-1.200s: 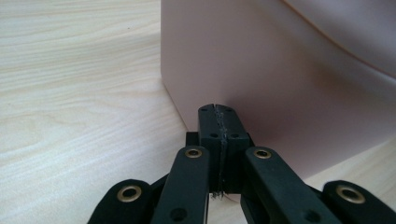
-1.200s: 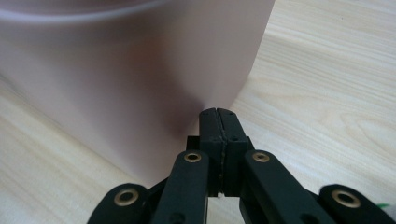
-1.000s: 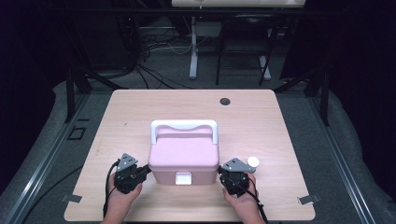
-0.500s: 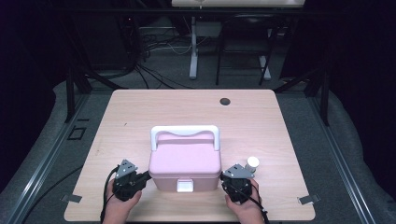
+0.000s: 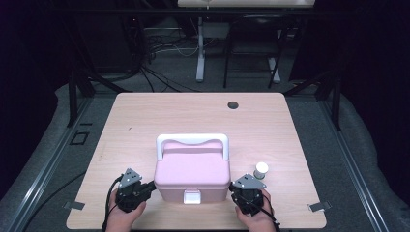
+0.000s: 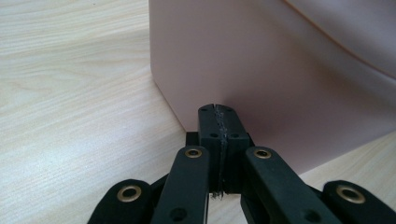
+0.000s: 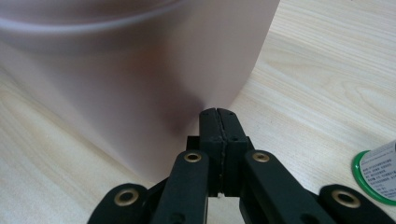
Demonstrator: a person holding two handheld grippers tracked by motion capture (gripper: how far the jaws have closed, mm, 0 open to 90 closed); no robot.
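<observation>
The pink box (image 5: 192, 176) sits near the bench's (image 5: 145, 116) front edge; left claw (image 6: 218, 116) and right claw (image 7: 219, 119), both closed empty, seemingly press its opposite sides

The pink plastic box with the white handle (image 5: 192, 175) sits a little closer to the person's edge of the light wooden table (image 5: 145, 116) than a moment ago. The left gripper (image 5: 151, 186) and the right gripper (image 5: 234, 186) are nearer that edge too, each with its closed black tips against a side of the box.
</observation>
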